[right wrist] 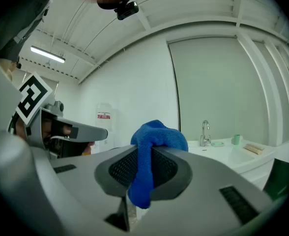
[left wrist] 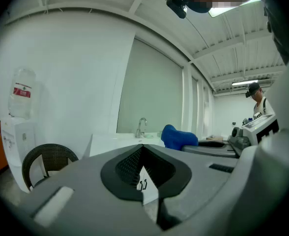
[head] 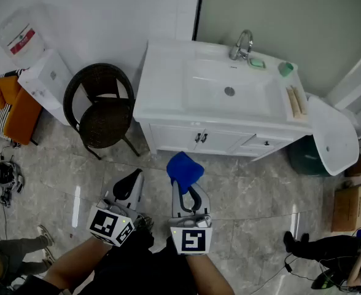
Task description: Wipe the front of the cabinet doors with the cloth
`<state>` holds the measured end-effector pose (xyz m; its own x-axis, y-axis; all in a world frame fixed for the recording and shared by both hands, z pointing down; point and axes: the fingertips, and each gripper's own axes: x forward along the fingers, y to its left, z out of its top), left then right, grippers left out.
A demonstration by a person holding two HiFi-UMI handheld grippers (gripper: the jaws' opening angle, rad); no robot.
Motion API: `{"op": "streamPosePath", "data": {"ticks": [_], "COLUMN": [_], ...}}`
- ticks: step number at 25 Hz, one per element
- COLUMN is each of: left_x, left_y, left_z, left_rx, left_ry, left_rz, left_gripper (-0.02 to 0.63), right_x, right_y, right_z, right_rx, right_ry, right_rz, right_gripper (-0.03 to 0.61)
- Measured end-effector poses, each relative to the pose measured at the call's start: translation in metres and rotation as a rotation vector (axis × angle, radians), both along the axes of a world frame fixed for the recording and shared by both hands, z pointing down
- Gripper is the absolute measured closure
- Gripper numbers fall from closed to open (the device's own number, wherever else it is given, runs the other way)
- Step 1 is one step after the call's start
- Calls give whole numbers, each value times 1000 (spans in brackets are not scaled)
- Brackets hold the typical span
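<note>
Cloth [head: 184, 166] in right gripper [head: 187, 189], left gripper [head: 132, 182] closed

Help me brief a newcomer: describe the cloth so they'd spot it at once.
Find the white sink cabinet beside the dark wicker chair. In front of its doors, the right gripper pinches the cloth in its tongs. It is a bunched, bright blue wad, the only blue thing in front of the cabinet.

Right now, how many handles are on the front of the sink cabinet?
3. Two handles sit side by side where the middle doors meet; a third handle is on the panel farther right. The counter's overhang may hide more.
</note>
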<state>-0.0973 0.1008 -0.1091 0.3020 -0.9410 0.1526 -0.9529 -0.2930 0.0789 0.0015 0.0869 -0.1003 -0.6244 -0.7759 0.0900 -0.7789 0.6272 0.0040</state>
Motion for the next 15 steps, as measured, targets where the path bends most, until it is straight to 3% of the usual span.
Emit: {"op": "streamPosePath", "data": {"ticks": [15], "left_x": [-11], "left_y": [-11], "left_z": [19], "left_rx": [-19], "left_ry": [41], "left_rz": [-9], "left_gripper": [612], "right_x": [-6], "right_y": [-10], "right_z": [29], "right_rx": [-46], "right_ry": [-13], "right_rz": [40], "right_gripper": [534]}}
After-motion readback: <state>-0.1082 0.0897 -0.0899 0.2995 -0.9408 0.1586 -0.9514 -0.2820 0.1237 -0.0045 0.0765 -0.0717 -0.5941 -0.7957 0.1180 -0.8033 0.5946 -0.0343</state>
